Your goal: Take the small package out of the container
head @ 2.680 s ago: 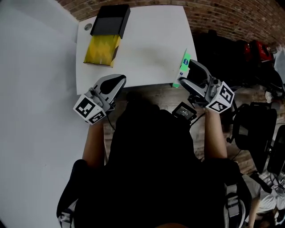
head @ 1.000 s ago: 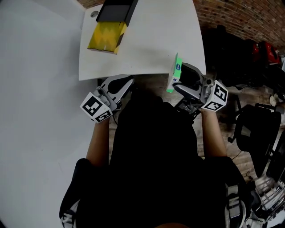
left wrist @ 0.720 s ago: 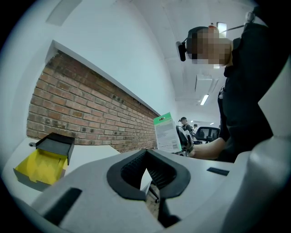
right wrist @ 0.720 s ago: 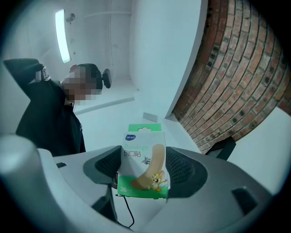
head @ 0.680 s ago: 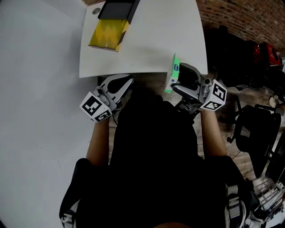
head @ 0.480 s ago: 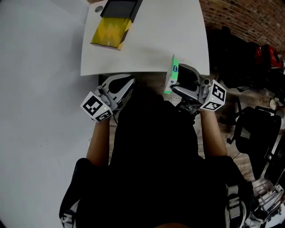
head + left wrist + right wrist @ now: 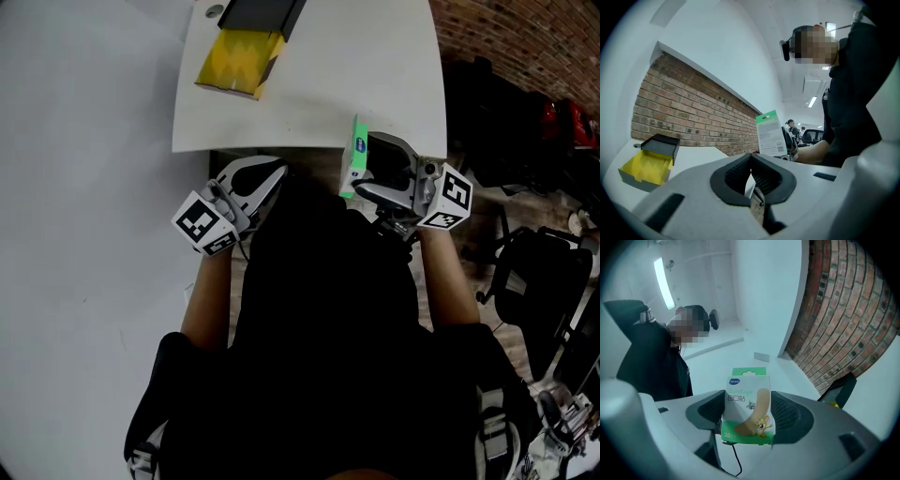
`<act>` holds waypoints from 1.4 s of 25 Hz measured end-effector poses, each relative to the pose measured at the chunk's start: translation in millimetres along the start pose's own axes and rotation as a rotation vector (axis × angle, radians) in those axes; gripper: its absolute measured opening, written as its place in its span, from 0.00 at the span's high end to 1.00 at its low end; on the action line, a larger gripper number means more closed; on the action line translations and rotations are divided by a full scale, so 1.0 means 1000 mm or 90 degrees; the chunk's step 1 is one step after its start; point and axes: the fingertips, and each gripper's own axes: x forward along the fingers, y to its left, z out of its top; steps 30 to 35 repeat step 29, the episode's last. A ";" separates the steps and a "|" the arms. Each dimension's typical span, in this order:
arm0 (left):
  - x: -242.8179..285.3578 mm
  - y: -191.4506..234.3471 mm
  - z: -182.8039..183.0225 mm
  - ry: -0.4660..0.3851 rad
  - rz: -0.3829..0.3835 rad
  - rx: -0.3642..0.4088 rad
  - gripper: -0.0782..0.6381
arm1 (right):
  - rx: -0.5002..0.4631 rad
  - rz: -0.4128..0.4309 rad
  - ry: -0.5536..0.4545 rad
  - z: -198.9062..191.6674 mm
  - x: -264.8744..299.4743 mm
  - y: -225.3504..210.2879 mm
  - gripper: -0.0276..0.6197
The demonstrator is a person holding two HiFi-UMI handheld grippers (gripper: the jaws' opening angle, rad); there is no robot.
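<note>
Right gripper view: a small green-and-white cardboard package of plasters [image 7: 746,411], printed with a cartoon mouse, is seen clamped between the two dark ribbed pads of the right gripper [image 7: 746,417]. It is pinched by its side edges. Its lower half sits between the jaws and its green hang tab stands clear beyond the tips.

In the head view, the same package [image 7: 350,169] is shown edge-on ahead of the right gripper [image 7: 367,176], over the near edge of the white table [image 7: 375,84]. The right forearm [image 7: 448,281] is extended forward from the body, with the marker cube [image 7: 448,197] turned outward behind the jaws.

The package is held well apart from the container, an open yellow cardboard box [image 7: 232,61] with a black sleeve [image 7: 262,13] at its far end. The box lies far ahead of the left gripper [image 7: 248,178].

In the left gripper view, the left gripper's [image 7: 751,155] jaws are seen closed tip to tip with nothing between them. Only a diamond-shaped gap is left between the pads. The yellow box [image 7: 645,168] is seen to the left of these jaws, and the raised package [image 7: 769,136] just above and to the right of the tips. The left forearm [image 7: 208,300] is held forward beside the body, short of the table edge.
</note>
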 end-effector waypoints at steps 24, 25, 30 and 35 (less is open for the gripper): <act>0.004 -0.010 -0.011 0.045 -0.022 0.020 0.87 | 0.001 -0.036 0.017 -0.010 -0.001 -0.013 0.48; 0.005 -0.010 -0.013 0.048 -0.023 0.020 0.87 | 0.002 -0.037 0.018 -0.011 -0.001 -0.013 0.48; 0.007 -0.008 -0.016 0.051 -0.029 0.021 0.87 | 0.003 -0.039 0.024 -0.014 -0.001 -0.016 0.48; 0.007 -0.008 -0.016 0.051 -0.029 0.021 0.87 | 0.003 -0.039 0.024 -0.014 -0.001 -0.016 0.48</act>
